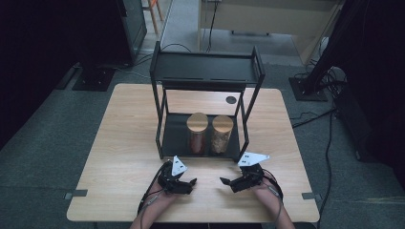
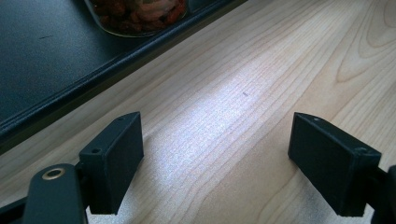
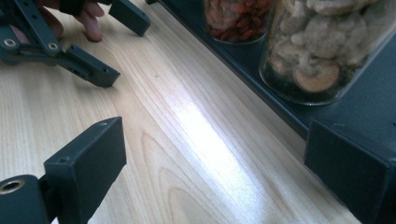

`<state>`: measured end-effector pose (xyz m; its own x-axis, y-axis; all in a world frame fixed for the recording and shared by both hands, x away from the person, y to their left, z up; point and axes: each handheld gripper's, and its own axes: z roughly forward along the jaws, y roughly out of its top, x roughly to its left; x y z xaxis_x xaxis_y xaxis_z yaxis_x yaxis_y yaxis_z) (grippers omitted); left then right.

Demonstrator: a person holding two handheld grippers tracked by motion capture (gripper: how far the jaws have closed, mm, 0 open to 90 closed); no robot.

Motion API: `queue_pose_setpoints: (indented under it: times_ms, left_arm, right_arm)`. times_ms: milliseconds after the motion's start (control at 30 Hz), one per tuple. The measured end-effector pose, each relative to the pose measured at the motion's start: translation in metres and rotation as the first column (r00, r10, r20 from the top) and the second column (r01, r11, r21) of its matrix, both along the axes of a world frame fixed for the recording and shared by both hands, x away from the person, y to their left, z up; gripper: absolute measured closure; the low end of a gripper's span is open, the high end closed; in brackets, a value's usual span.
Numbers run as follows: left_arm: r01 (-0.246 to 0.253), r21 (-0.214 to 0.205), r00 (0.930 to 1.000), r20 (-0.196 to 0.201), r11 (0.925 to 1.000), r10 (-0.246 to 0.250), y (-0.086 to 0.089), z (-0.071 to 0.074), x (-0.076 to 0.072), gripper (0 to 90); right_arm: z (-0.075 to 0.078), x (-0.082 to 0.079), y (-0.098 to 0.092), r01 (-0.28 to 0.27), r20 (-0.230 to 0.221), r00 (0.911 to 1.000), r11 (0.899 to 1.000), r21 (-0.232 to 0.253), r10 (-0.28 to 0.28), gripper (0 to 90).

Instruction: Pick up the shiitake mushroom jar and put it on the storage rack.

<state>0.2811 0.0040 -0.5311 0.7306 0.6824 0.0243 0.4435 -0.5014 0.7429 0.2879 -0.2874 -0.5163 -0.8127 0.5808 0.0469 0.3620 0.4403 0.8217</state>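
Two clear glass jars with round wooden lids, one of red berries [image 1: 197, 133], one of pale mushrooms [image 1: 222, 134], stand upright side by side on the black metal rack's [image 1: 206, 67] lower shelf. Left claw [image 1: 192, 182] and right claw [image 1: 224, 181] rest wide open on the wooden worktop [image 1: 124, 143], empty.

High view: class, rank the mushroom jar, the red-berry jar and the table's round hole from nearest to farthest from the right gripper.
From the right gripper:
1. Mushroom jar, right on the lower shelf.
2. Red-berry jar, left beside it.
3. Round hole, behind the rack.
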Motion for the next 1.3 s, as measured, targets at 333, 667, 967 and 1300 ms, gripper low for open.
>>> queue_pose_setpoints:
  times_ms: [333,667,967,1300]
  left_arm:
    - [0.000,0.000,1.0000,0.000,1.0000,0.000,0.000,0.000,0.000,18.3]
    - [0.000,0.001,1.0000,0.000,1.0000,0.000,0.000,0.000,0.000,18.3]
    - [0.000,0.000,1.0000,0.000,1.0000,0.000,0.000,0.000,0.000,18.3]
    - [0.000,0.000,1.0000,0.000,1.0000,0.000,0.000,0.000,0.000,18.4]
  right_arm:
    - [-0.004,0.001,-0.003,-0.001,-0.009,1.0000,1.000,-0.003,0.001,5.8]
    - [-0.005,0.003,-0.010,0.013,-0.024,0.9996,1.000,0.008,-0.012,5.8]
    - [-0.007,0.005,-0.014,0.020,-0.041,0.9990,1.000,0.009,-0.020,5.8]
    - [-0.009,0.007,-0.019,0.020,-0.054,0.9983,1.000,-0.007,-0.021,5.8]
